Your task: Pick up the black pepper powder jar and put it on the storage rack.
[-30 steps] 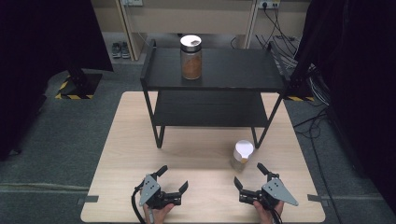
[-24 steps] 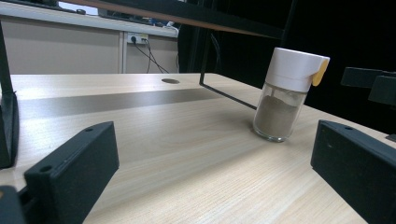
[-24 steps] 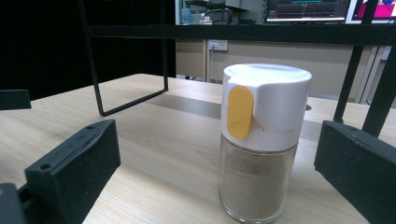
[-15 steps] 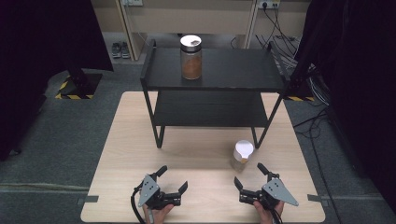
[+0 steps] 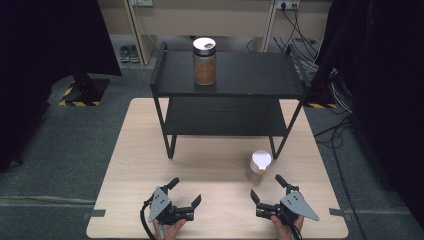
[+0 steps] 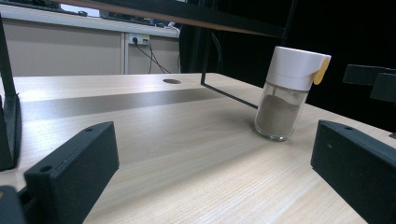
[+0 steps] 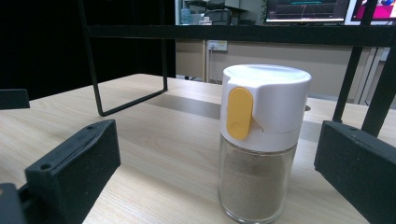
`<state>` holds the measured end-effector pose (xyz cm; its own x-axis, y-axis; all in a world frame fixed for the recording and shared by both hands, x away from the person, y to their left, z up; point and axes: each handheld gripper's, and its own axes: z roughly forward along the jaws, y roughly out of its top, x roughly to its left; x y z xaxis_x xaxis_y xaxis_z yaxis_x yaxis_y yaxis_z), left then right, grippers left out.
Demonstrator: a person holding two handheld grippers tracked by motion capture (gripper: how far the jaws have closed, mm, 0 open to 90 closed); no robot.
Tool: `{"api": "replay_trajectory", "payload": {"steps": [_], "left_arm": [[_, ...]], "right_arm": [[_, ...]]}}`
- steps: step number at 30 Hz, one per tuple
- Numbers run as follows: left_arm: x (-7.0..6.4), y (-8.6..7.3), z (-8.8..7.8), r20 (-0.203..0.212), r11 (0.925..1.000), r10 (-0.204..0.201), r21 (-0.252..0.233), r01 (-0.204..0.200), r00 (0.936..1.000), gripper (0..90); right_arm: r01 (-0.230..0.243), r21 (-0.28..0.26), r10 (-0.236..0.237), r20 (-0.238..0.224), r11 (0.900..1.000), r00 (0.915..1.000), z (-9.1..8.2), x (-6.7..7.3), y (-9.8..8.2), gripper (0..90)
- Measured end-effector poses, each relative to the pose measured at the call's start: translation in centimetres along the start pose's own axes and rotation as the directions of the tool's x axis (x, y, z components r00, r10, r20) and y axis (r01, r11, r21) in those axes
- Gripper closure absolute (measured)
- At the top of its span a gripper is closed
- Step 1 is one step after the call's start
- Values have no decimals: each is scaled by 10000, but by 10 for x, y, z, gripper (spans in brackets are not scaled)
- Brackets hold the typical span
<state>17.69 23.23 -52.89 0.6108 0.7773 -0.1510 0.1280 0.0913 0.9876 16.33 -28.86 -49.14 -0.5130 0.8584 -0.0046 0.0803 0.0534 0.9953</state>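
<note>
Right gripper wide open, shaker standing upright on the table just ahead of its jaws — the nearer hand by far. Left gripper open too, well apart.

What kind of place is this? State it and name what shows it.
Probably a lab or office workroom set up for recording, not a kitchen: a bare wooden table on grey carpet, wall sockets with trailing cables, and computer screens behind the black shelf rack.
</note>
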Motion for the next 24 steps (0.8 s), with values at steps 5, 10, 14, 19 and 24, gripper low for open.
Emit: {"api": "replay_trajectory", "payload": {"steps": [5,10,14,19,24], "left_arm": [[0,0,0,-3,10000,4,12,-4,10000,3],[0,0,0,2,10000,8,9,-8,10000,3],[0,0,0,1,10000,15,1,-15,10000,3],[0,0,0,0,10000,14,-11,-14,10000,2],[0,0,0,-1,10000,20,-11,-20,10000,3]], "right_arm": [[-9,-8,9,13,10000,10000,0,-1,0,5],[1,0,-1,19,10000,10000,0,0,0,5],[-7,67,7,33,10000,10000,1,0,0,5],[-30,112,29,64,9999,10000,2,1,1,3],[-113,84,111,228,9999,9997,4,0,0,3]]}}
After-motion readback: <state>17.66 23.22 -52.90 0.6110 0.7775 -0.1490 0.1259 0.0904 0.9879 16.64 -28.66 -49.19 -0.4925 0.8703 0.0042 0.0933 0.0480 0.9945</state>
